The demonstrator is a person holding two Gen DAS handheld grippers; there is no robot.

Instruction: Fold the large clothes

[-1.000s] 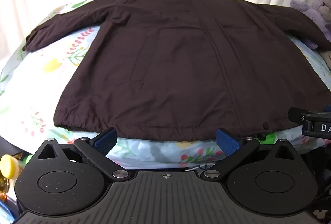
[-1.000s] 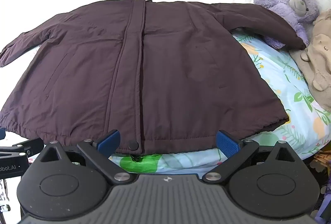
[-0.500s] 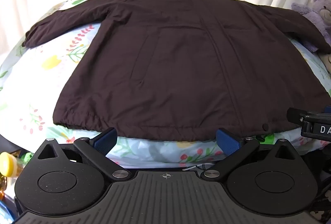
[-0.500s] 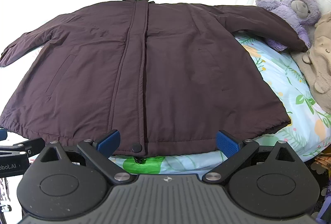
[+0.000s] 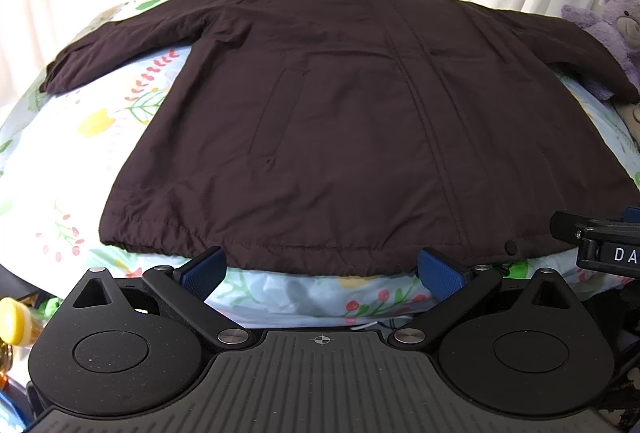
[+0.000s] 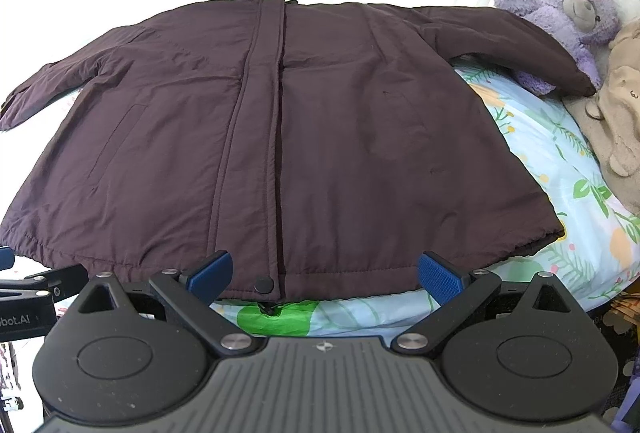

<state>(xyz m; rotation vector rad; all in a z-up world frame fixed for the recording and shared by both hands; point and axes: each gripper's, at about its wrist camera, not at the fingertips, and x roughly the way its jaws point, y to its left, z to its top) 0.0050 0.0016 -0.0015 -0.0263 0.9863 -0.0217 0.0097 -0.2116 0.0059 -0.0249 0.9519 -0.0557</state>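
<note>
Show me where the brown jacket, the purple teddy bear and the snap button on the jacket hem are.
brown jacket (image 6: 320,137), right wrist view, on the front panel beside the placket.
purple teddy bear (image 6: 576,9), right wrist view, on its face.
snap button (image 6: 264,284), right wrist view, on the button at the hem.

Left gripper (image 5: 320,269) and right gripper (image 6: 325,273) both spread wide, level

Beige plush toy (image 6: 618,105) cut by frame edge; bed sheet (image 5: 92,161) mostly under jacket (image 5: 340,121)

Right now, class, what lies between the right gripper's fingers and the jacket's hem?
Only a strip of floral bedsheet, seen in the right wrist view; the right gripper is open short of the jacket.
</note>
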